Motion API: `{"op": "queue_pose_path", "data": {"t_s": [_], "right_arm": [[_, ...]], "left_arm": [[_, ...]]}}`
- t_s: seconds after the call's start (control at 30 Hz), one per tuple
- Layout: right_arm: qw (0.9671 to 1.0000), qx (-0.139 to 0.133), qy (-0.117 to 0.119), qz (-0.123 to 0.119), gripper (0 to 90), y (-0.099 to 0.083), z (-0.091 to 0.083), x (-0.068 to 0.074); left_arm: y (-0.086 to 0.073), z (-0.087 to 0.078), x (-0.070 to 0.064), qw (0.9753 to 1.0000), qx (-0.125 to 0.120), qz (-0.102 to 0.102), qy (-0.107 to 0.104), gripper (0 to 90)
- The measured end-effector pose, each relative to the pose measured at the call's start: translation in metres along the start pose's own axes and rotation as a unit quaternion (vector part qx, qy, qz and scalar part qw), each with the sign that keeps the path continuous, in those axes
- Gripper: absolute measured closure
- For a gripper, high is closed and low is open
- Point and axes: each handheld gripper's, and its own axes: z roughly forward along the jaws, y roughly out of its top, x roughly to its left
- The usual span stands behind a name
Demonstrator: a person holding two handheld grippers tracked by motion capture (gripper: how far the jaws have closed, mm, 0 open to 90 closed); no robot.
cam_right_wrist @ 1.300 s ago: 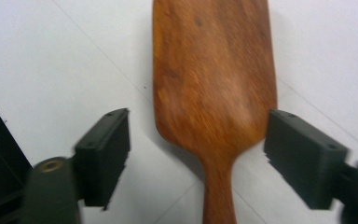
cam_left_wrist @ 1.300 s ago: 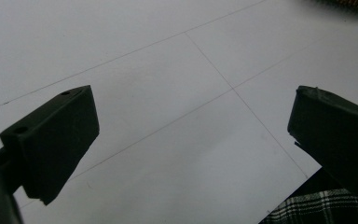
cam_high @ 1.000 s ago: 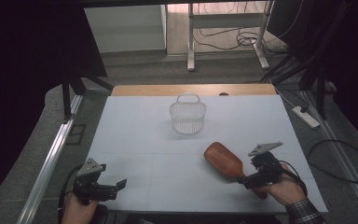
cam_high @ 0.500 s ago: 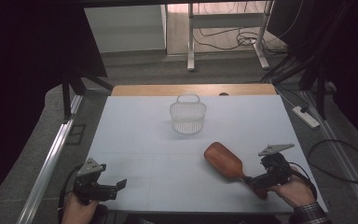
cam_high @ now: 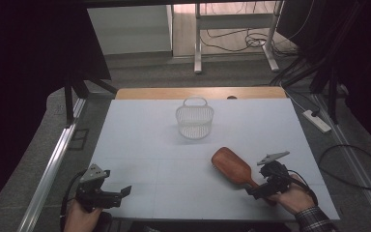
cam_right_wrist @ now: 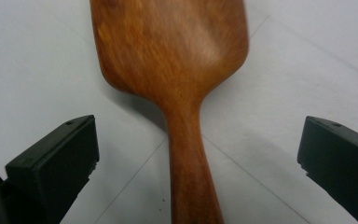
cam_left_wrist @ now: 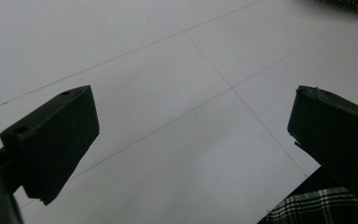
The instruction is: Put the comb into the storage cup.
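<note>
A white basket (cam_high: 194, 122) w/ a loop handle stands upright near the far middle of the table (cam_high: 140, 145); its wall is thin wire or mesh, see-through; nothing shows inside it.

The brush (cam_high: 231, 166) is brown wood, smooth & a bit shiny; wide flat paddle head w/ round corners, thin round handle; it lies flat on the table at the near right, back side up, well apart from the basket; its long axis runs slantwise, head toward the far left & the basket, handle toward the near right.

The right gripper (cam_high: 259, 186) is at the handle end; in the right gripper view its black blocky jaws stand wide apart w/ the handle (cam_right_wrist: 189, 177) between them, not touching either jaw; it holds nothing.

The left gripper (cam_high: 121, 194) is at the near left, over bare white table w/ thin lines; jaws wide apart, nothing in them; a plaid sleeve (cam_left_wrist: 317, 207) shows by it.
</note>
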Motion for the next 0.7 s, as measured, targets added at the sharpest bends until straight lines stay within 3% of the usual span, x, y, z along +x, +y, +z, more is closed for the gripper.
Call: {"op": "queue_pose_path", "data": {"t_s": [0.6, 0.7], "right_arm": [[0.9989, 0.041, -0.016, -0.016, 0.0, 0.000, 0.019, 0.004], [0.9983, 0.048, -0.024, -0.025, 8.0, 0.001, 0.020, 0.006]], "left_arm": [[0.000, 0.000, -0.001, 1.0000, 0.001, 0.004, -0.001, 2.0], [0.000, 0.000, -0.001, 1.0000, 0.001, 0.005, -0.001, 2.0]]}}
